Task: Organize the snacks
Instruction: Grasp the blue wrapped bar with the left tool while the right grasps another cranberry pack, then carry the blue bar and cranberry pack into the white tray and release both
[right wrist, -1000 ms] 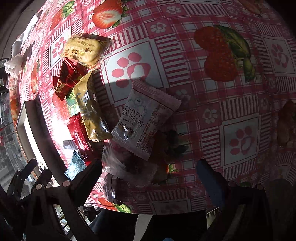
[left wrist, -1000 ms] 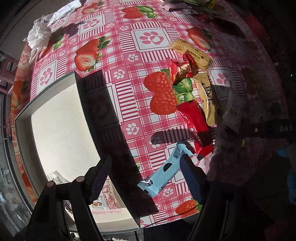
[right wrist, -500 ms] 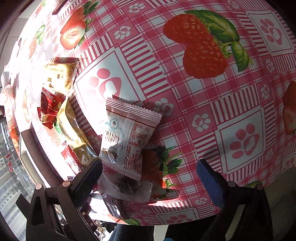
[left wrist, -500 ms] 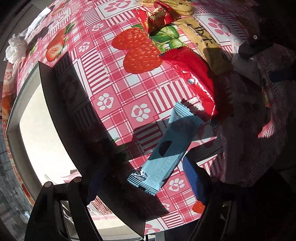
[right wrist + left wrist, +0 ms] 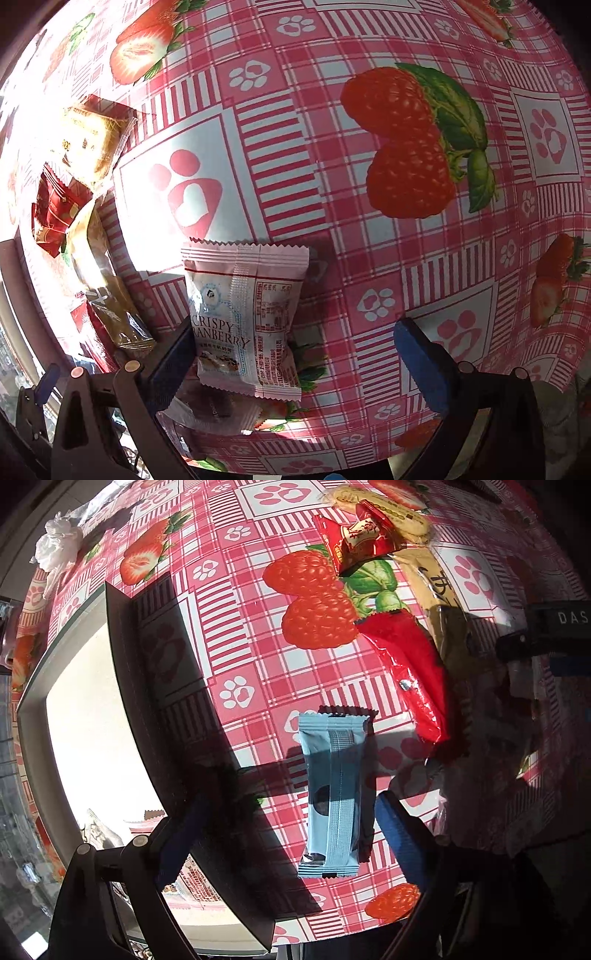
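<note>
My left tongs (image 5: pixel 291 827) stand wide open and empty astride the blue bar (image 5: pixel 332 794), lined up lengthwise so I can pinch its narrow sides and carry it to the tray (image 5: pixel 33 686) just left. My right tongs (image 5: pixel 295 354), equally spread and empty, straddle the pink cranberry packet (image 5: pixel 247 314) flat on the tabletop (image 5: pixel 295 166), ready to close across its width.

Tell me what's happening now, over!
Both grippers open. Left gripper straddles blue snack bar; right gripper over cranberry packet. Nothing blocking.
</note>
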